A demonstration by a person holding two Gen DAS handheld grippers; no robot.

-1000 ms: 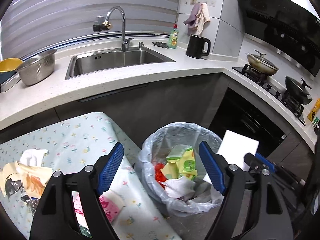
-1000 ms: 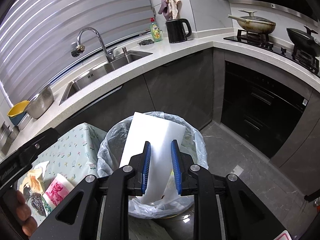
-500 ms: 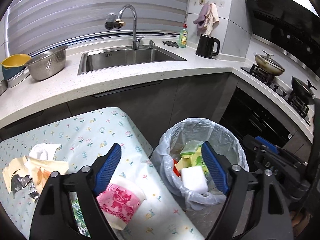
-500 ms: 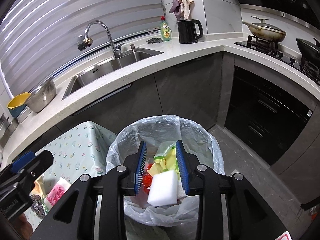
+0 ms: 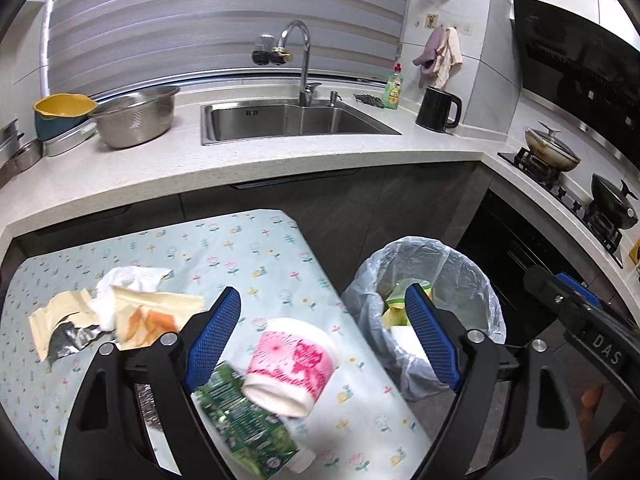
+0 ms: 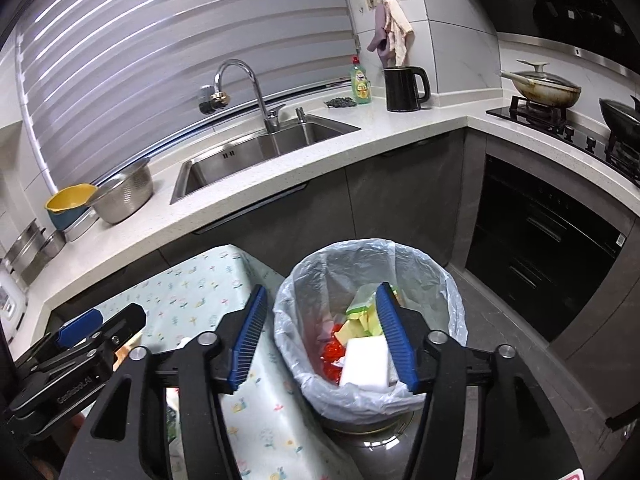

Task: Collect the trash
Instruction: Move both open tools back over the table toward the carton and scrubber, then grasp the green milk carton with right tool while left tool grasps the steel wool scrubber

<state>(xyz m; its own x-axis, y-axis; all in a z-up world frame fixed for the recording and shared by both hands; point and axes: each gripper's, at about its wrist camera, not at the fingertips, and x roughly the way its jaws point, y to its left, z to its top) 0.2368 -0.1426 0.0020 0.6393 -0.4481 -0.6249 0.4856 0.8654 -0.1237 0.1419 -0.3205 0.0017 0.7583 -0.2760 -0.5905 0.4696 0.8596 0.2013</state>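
The green printed packet [image 5: 244,420] at the near edge of the floral tablecloth [image 5: 240,256] is blurred and partly hidden behind the left gripper [image 5: 320,340], whose blue ribbed jaws stand wide apart, holding nothing, over a pink-and-white paper cup [image 5: 290,364] lying on its side. Crumpled paper and foil scraps [image 5: 116,316] lie toward the cloth's left edge. The right gripper [image 6: 326,340], jaws spread wide and empty, hangs over the bin lined with a thin clear plastic bag [image 6: 332,264], which holds a white foam block [image 6: 366,364], yellow-green wrappers and red scraps.
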